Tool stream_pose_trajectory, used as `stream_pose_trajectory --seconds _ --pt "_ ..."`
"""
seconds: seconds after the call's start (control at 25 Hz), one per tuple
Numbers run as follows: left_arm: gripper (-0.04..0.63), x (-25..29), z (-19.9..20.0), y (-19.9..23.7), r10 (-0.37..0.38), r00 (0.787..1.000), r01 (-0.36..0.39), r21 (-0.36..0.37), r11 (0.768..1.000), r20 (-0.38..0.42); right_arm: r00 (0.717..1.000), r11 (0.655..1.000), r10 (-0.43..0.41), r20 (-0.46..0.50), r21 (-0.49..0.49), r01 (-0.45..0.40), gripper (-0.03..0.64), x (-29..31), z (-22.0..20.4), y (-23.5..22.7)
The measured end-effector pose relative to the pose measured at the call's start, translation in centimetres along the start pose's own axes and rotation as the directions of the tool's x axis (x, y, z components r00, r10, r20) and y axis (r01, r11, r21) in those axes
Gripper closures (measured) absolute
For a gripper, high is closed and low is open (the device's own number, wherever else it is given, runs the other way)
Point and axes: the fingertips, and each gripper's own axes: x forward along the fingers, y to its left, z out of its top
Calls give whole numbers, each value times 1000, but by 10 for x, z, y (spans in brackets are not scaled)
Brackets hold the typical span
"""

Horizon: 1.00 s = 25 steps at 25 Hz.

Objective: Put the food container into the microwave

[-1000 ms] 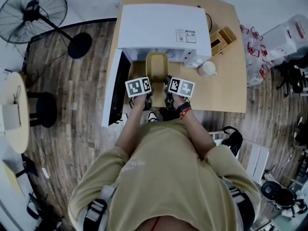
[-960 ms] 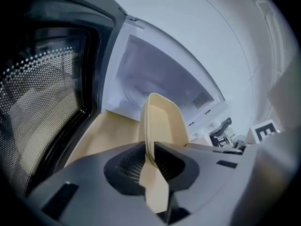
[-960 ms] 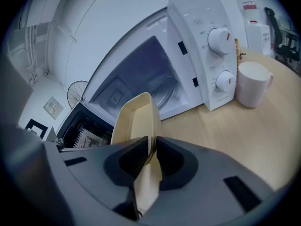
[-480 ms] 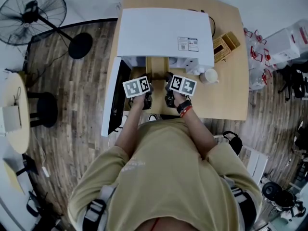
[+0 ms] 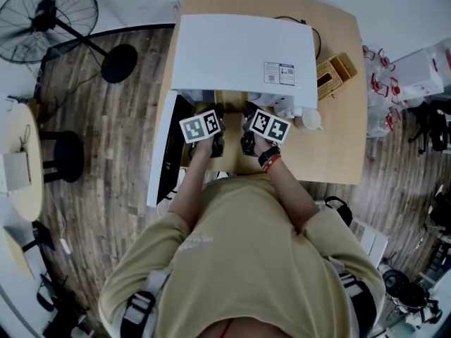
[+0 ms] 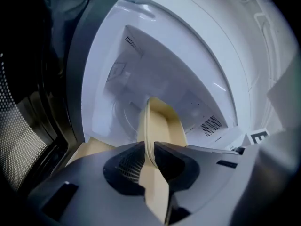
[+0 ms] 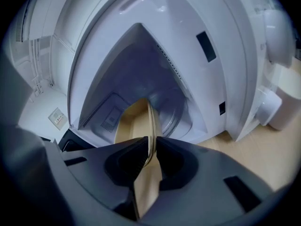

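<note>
The tan food container (image 6: 162,126) (image 7: 136,121) is held by its rim on two sides and reaches into the open cavity of the white microwave (image 5: 243,51). My left gripper (image 6: 149,150) (image 5: 210,134) is shut on the container's left rim. My right gripper (image 7: 151,149) (image 5: 254,134) is shut on its right rim. In the head view the microwave's top hides nearly all of the container. Inside the cavity (image 6: 141,93) the glass turntable (image 7: 176,114) shows just beyond the container.
The microwave door (image 5: 165,150) hangs open to the left. On the wooden table (image 5: 338,139) to the right of the microwave stand a white cup (image 5: 310,120) and a small wooden box (image 5: 331,74). A standing fan (image 5: 53,23) is on the floor at left.
Both grippers have moved forward with the container, which has gone from in front of the opening to mostly inside the microwave cavity.
</note>
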Motion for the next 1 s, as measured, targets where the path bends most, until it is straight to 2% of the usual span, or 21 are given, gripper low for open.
stream_pose_trajectory --seconds 0.76,0.92,1.0 --pt "524 39 39 5 -44 994 47 -31 998 99 997 999 32 70 -8 -32 547 39 37 -6" --pt "516 38 45 4 -65 990 62 23 998 125 996 998 46 70 -39 -43 522 41 37 -1" --pt "508 36 49 1 -69 988 60 72 996 135 995 996 59 75 -70 -54 476 42 37 3"
